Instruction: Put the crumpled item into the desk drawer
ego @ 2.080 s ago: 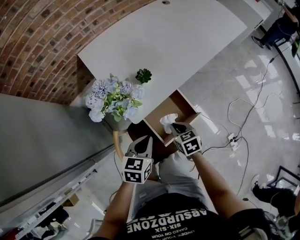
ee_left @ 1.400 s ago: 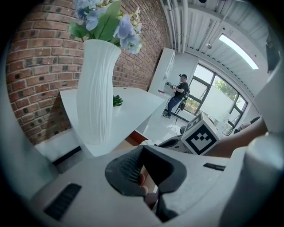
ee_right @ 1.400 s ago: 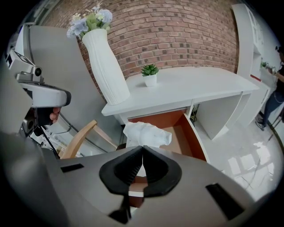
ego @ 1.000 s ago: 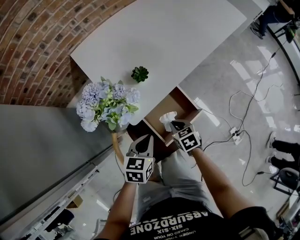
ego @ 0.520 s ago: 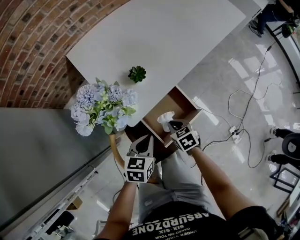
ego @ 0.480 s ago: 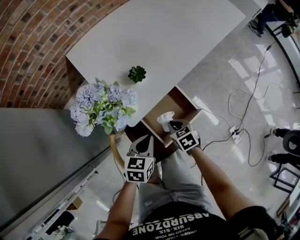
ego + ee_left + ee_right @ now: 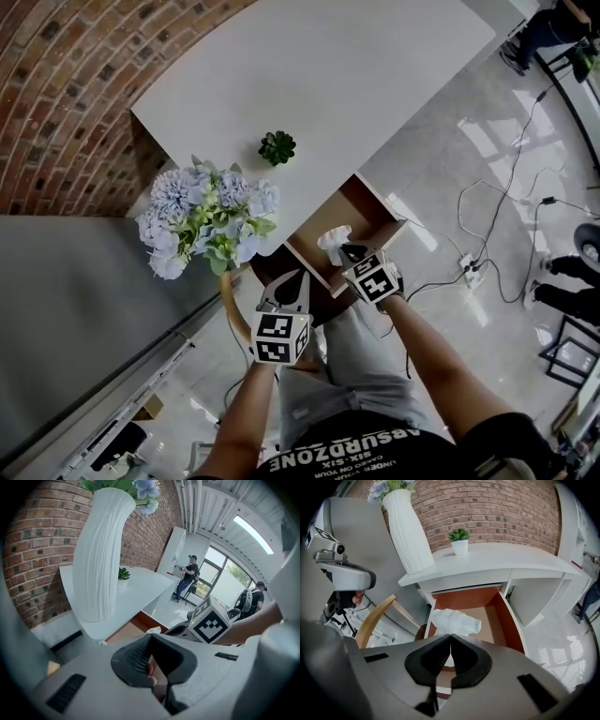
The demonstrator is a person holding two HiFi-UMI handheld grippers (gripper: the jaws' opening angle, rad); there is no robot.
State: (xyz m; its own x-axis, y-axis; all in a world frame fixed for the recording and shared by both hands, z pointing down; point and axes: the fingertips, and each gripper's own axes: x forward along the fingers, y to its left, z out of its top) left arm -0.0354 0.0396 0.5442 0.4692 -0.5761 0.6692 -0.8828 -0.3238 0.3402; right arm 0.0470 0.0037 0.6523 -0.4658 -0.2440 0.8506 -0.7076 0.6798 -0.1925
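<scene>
The crumpled item (image 7: 454,619) is a white wad of paper at the tips of my right gripper (image 7: 450,637), whose jaws are shut on its near edge. It hangs over the front of the open desk drawer (image 7: 506,620), which has a reddish-brown inside. From the head view the wad (image 7: 333,241) sits at the drawer's (image 7: 361,211) front left corner, just ahead of the right gripper (image 7: 348,251). My left gripper (image 7: 292,278) hovers to the left, below the desk edge, shut on nothing. In the left gripper view its jaws (image 7: 150,637) meet, with the wad (image 7: 153,630) just beyond.
A tall white vase (image 7: 410,531) of blue flowers (image 7: 206,211) and a small green potted plant (image 7: 277,147) stand on the white desk (image 7: 328,75). A wooden chair back (image 7: 375,618) curves left of the drawer. Cables (image 7: 487,253) lie on the floor at right. People (image 7: 187,576) stand far off.
Only the head camera has drifted a little. Both grippers keep their places, and the right one still holds the wad over the drawer.
</scene>
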